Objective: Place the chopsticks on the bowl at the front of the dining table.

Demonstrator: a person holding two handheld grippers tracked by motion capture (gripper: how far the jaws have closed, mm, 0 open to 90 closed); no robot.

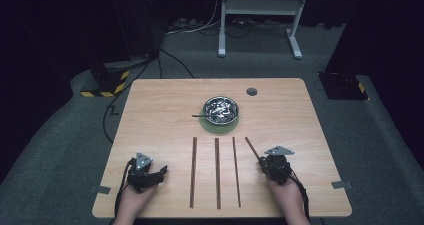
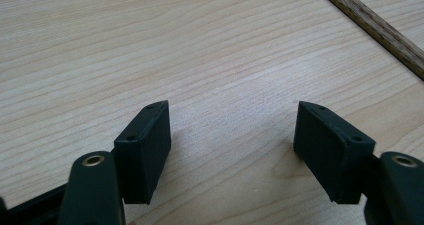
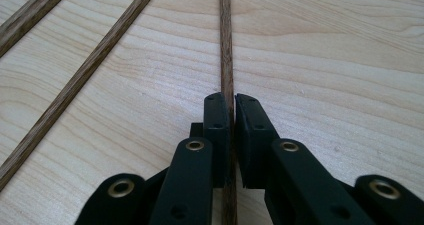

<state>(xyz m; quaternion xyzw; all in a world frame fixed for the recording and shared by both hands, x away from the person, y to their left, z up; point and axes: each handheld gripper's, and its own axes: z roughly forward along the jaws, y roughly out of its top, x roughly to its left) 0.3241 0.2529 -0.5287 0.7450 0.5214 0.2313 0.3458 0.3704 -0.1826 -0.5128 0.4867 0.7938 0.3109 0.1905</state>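
Room dark. Grey carpet floor (image 1: 60, 150) around pale wood counter (image 1: 165, 100); white metal frame (image 1: 260, 7) behind; cables (image 1: 200, 27) trailed; yellow-black striped blocks (image 1: 107, 82).

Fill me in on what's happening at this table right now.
A person sits at the wooden table with a gripper in each hand. The right gripper has its fingers shut on the rightmost wooden stick, which lies angled beside three parallel sticks. The left gripper rests open over bare table, holding nothing. A metal bowl on a green mat stands farther back.
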